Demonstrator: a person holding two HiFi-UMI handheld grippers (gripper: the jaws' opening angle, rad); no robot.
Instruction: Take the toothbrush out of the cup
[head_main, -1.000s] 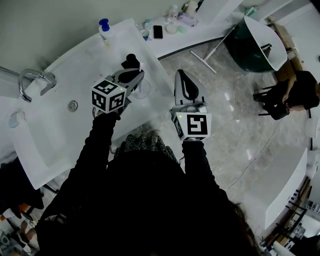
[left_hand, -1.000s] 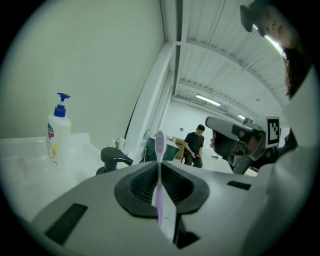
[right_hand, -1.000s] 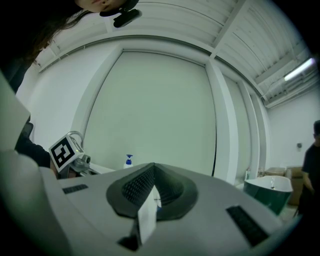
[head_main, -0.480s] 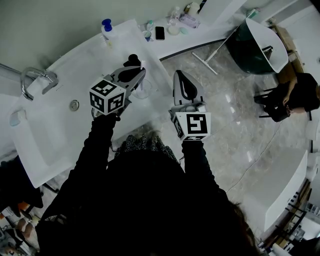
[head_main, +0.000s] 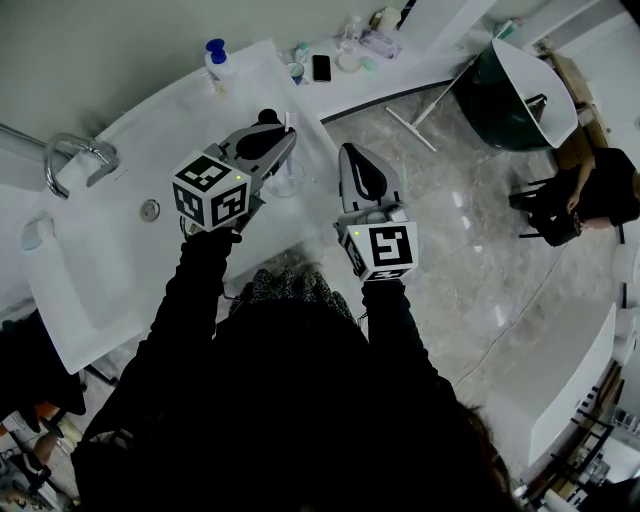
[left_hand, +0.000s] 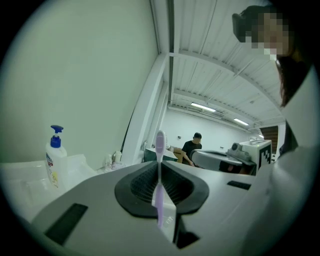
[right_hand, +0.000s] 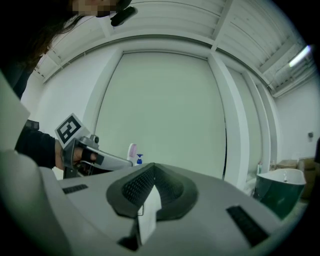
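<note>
Your one white, smooth moulded tabletop (head_main: 110, 270) holds a basin. Of your two grey hand-held grippers with marker cubes, the left hand-held gripper (left_hand: 160, 172) is clamped on the toothbrush (left_hand: 160, 142) and the right hand-held gripper (right_hand: 151, 172) is closed and empty. The label on the one blue-pumped soap bottle (left_hand: 55, 160) is unreadable. The single slim lilac toothbrush stands upright over the one clear cup (head_main: 288, 186).

Bathroom-style set: white washbasin (head_main: 100, 262), tap (head_main: 66, 160), soap bottle (head_main: 214, 64), marble floor (head_main: 470, 240)
</note>
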